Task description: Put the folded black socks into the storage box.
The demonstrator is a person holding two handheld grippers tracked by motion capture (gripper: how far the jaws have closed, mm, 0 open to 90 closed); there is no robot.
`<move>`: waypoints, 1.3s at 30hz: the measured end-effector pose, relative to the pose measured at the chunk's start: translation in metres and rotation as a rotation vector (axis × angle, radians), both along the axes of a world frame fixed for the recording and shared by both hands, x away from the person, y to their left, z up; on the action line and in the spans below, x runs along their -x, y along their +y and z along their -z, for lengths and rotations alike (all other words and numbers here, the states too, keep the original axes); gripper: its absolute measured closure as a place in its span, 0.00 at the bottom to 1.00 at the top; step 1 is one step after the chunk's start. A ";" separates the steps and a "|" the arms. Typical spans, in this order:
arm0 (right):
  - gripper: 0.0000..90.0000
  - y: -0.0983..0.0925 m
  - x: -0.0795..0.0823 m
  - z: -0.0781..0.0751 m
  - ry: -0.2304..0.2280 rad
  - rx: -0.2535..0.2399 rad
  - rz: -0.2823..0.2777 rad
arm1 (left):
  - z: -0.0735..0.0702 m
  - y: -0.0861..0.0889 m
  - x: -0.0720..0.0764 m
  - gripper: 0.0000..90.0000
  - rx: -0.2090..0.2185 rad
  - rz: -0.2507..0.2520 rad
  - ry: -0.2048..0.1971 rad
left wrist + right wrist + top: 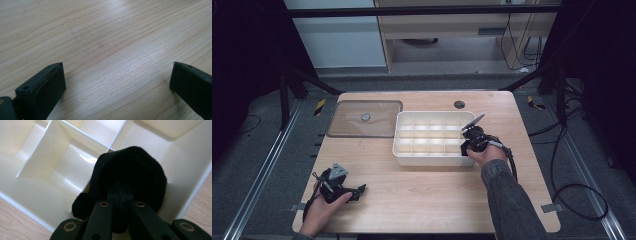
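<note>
My right gripper (120,195) is clamped on a black cloth bundle (130,177) over the white tray's (404,150) corner compartment; my left gripper (117,82), well apart from it, gapes wide over bare table (105,37).

One tray (404,150), one lid (382,112), one cloth (130,170)
</note>
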State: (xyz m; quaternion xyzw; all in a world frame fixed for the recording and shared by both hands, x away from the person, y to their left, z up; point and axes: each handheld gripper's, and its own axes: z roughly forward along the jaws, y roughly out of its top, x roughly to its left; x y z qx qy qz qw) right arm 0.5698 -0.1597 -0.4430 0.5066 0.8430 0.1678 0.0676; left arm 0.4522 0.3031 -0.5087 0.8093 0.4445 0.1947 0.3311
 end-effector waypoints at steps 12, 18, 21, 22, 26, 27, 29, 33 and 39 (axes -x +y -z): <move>1.00 0.002 0.000 0.001 0.004 0.011 0.015 | 0.000 0.000 0.000 0.00 0.003 0.001 -0.001; 1.00 0.002 0.003 0.001 -0.002 0.006 0.009 | 0.000 0.000 0.000 0.00 0.002 0.003 -0.001; 1.00 0.002 0.004 0.002 -0.001 0.003 0.010 | 0.000 -0.001 0.000 0.00 0.002 0.003 0.000; 1.00 0.002 0.004 0.002 -0.001 0.001 0.013 | 0.000 -0.001 0.000 0.00 0.002 0.004 0.000; 1.00 0.001 0.004 0.002 -0.002 -0.002 0.012 | 0.000 -0.001 0.000 0.00 0.001 0.004 -0.001; 1.00 0.001 0.004 0.002 -0.003 -0.004 0.011 | 0.000 -0.001 0.000 0.00 0.001 0.003 -0.001; 1.00 0.000 0.004 0.002 0.001 -0.012 0.009 | 0.000 -0.001 0.000 0.00 0.001 0.004 -0.001; 1.00 -0.001 0.002 0.001 -0.002 -0.009 -0.013 | 0.000 -0.001 -0.001 0.00 0.002 0.004 -0.001; 1.00 -0.002 0.001 -0.001 -0.004 -0.016 -0.009 | 0.000 -0.001 -0.001 0.00 0.002 0.004 -0.001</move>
